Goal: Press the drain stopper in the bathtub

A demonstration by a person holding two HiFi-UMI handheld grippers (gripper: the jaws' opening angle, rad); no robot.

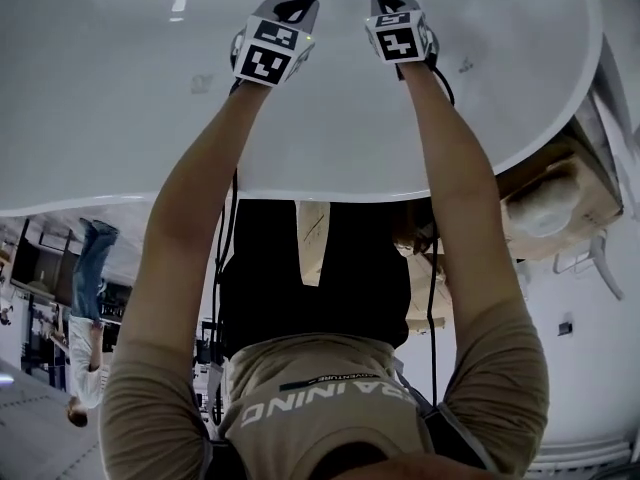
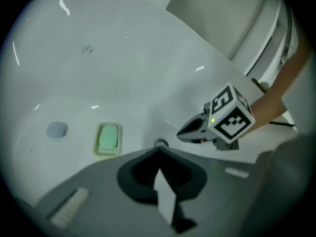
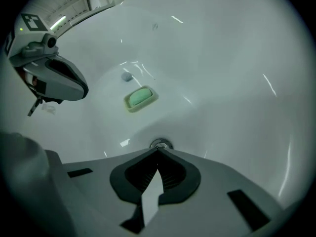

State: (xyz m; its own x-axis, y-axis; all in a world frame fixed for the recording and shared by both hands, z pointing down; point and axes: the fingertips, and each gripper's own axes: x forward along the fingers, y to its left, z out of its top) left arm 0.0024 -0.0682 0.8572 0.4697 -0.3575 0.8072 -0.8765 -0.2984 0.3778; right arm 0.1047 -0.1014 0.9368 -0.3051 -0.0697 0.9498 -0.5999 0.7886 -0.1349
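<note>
We hold both arms down into the bathtub. Left gripper: jaws closed tip to tip, nothing btw them. Right gripper: same, closed & empty. Drain stopper sits just beyond both tips; can't tell if they touch it. Green soap dish lies further ahead, left of the tips.

White bathtub, green soap, silver drain stopper

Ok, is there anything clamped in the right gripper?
No: in the right gripper view the right gripper has its jaws closed together with nothing between them, tips pointing at the drain stopper.
</note>
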